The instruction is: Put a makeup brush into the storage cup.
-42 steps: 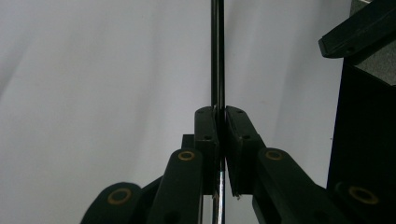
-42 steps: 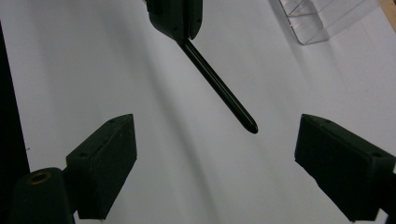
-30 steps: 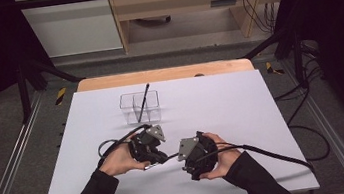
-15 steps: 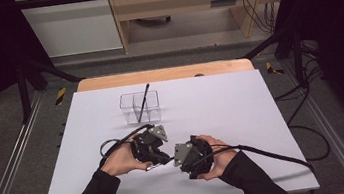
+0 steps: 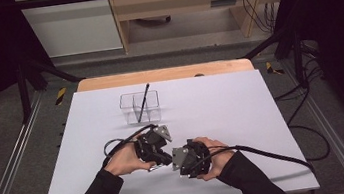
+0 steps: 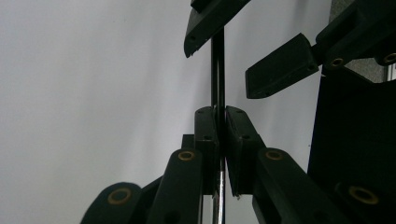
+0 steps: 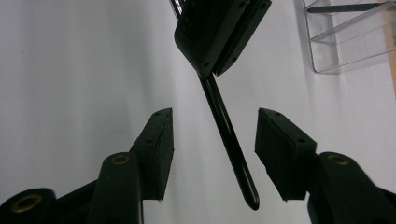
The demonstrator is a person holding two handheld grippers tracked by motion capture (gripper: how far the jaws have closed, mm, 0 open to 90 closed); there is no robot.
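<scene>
White worktop [image 5: 263,115], near side: left tongs [image 6: 222,140] clamped on a black pen [image 7: 229,135], right tongs [image 7: 212,154] just been closing around it without touching yet, so the handover's only halfway there.

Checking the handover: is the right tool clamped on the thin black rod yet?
Not yet. The right tool is open: the thin black rod hangs untouched between its closing pads.

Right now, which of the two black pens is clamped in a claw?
The pen in the left claw, pinched mid-shaft; the other pen leans in the clear holder.
</scene>
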